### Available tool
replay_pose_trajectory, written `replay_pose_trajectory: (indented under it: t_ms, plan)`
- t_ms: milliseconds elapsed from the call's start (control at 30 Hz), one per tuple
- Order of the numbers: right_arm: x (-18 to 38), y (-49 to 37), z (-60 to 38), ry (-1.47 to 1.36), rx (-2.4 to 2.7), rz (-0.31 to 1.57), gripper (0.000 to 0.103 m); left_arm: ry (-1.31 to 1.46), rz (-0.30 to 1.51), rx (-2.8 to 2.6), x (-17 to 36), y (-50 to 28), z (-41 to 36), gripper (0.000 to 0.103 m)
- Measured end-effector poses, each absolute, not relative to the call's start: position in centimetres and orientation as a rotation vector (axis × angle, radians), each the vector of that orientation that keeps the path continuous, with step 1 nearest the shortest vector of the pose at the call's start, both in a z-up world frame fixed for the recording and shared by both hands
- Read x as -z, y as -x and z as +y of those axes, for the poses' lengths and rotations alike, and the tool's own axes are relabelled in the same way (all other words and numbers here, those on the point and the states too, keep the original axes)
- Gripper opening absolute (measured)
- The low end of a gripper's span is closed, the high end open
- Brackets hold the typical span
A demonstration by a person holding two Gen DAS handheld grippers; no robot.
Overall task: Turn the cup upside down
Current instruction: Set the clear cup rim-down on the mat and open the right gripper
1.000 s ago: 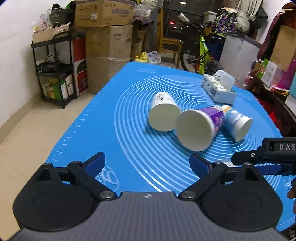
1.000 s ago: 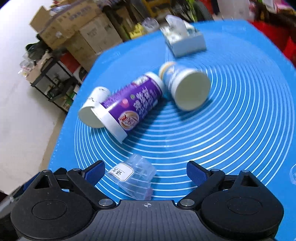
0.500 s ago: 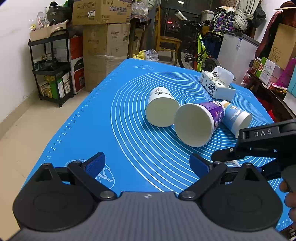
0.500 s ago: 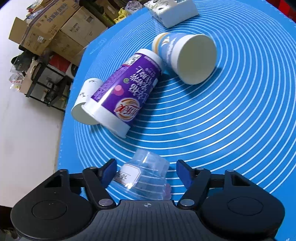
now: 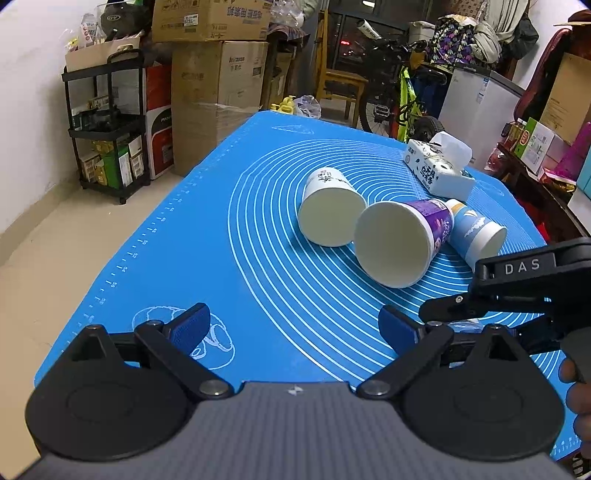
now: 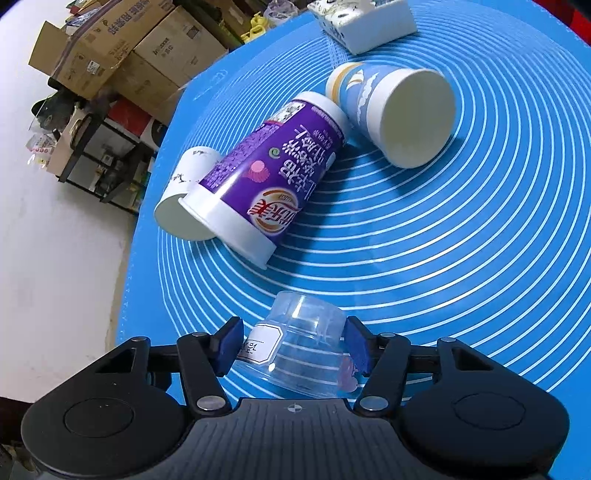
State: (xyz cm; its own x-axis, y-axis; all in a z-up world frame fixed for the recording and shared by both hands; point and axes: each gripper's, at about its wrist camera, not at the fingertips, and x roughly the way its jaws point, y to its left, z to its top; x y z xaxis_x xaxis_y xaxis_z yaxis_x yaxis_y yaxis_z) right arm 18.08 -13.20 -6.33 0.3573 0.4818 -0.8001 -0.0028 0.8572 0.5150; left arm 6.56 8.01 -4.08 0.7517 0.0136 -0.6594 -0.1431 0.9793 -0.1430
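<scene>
Left view: from the near edge of the mat (image 5: 207, 236), low and level, facing down its length toward the boxes (image 5: 218, 85) and bicycle (image 5: 399, 92); the cups lie ahead at mid-distance.
Right view: from higher up, tilted steeply down, close over the clear cup (image 6: 303, 350) at its fingers.
Shared: purple cup (image 5: 402, 240) (image 6: 273, 173), white cup (image 5: 328, 210) (image 6: 184, 192), blue cup (image 5: 476, 232) (image 6: 399, 110), tissue pack (image 5: 439, 170) (image 6: 365, 22).
Cross-view: the right gripper (image 5: 524, 291) enters the left view from the right.
</scene>
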Motion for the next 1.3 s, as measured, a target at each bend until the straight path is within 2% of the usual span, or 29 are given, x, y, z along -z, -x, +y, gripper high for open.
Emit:
replay_pose_trajectory:
  t_ms: [233, 667, 1100, 1300]
  plan:
    - [5.0, -17.8, -15.3, -0.451, -0.315, 1.040, 0.062, 0.191, 0.717, -0.081, 4.2, -6.6, 7.8, 0.097]
    - [5.9, -15.6, -14.5, 0.164, -0.332, 0.615, 0.062, 0.185, 0.711, -0.047, 4.3, -7.0, 5.8, 0.097]
    - [6.1, -12.5, -16.9, 0.123, -0.347, 0.660, 0.062, 0.141, 0.710, -0.018, 4.4, -6.7, 3.7, 0.097]
    - [5.1, -11.1, -18.4, 0.055, -0.369, 0.654, 0.076, 0.070, 0.678, -0.003, 4.1, -5.8, 1.6, 0.097]
